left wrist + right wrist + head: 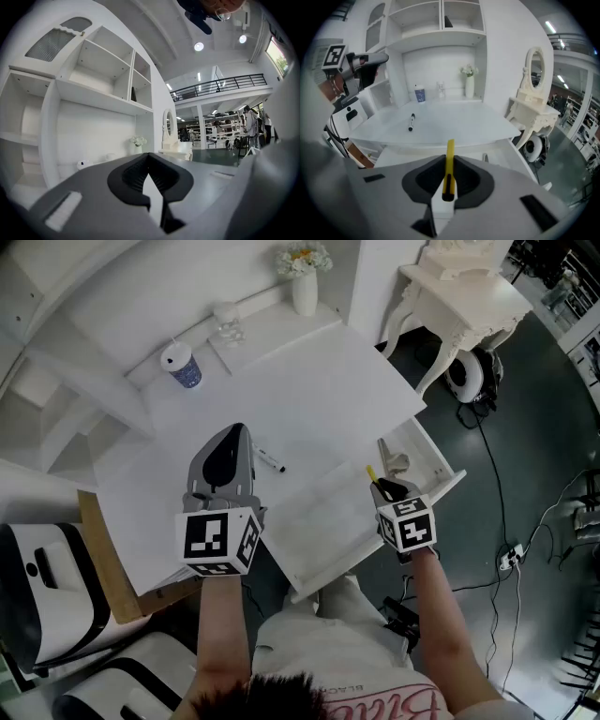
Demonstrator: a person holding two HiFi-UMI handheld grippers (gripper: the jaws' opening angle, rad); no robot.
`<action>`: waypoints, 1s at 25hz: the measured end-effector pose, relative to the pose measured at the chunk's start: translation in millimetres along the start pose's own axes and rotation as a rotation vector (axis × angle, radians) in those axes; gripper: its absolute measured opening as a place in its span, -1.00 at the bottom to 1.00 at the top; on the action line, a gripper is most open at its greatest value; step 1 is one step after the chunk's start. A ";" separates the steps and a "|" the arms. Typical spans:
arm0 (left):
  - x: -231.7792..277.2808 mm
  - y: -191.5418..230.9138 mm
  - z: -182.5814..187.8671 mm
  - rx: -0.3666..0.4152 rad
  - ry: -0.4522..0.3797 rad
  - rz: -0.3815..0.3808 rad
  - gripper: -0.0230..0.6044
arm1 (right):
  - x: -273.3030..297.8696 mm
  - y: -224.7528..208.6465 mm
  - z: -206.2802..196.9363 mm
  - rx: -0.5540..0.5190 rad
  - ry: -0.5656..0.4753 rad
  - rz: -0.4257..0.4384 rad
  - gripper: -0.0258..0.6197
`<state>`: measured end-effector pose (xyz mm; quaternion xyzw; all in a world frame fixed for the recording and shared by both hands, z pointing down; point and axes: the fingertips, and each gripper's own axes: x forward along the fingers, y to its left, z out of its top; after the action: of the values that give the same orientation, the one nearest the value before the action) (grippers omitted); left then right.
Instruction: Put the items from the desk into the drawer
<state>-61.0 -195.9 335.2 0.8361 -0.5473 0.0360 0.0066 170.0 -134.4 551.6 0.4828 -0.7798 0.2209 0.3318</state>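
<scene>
My right gripper (382,486) (448,165) is shut on a slim yellow utility knife (370,472) (450,149), whose tip sticks out past the jaws. It hangs over the open white drawer (441,468) at the desk's front right. A black-capped marker (270,461) (411,122) lies on the white desk (309,390). My left gripper (225,457) (149,161) hovers over the desk just left of the marker; it points level, its jaws are together and it holds nothing.
At the back of the desk stand a blue cup (184,367) (420,94), a clear glass (228,326) and a white vase with flowers (305,287) (469,84). A white dressing table (469,296) stands to the right. Cables (506,559) lie on the floor.
</scene>
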 end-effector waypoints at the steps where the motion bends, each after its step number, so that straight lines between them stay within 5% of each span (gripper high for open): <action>1: 0.7 -0.1 -2.8 -0.002 0.005 0.002 -0.90 | 6.5 1.2 -5.4 0.006 0.018 0.010 -0.74; 13: 5.5 -0.4 -35.8 0.013 0.084 0.013 -0.90 | 87.4 7.0 -61.7 0.009 0.253 0.092 -0.74; 25: 5.4 16.2 -62.4 0.020 0.157 0.079 -0.90 | 145.2 0.9 -102.7 -0.017 0.435 0.069 -0.74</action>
<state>-77.1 -204.2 397.4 0.8084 -0.5775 0.1071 0.0394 154.9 -153.7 727.7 0.3941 -0.7077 0.3244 0.4885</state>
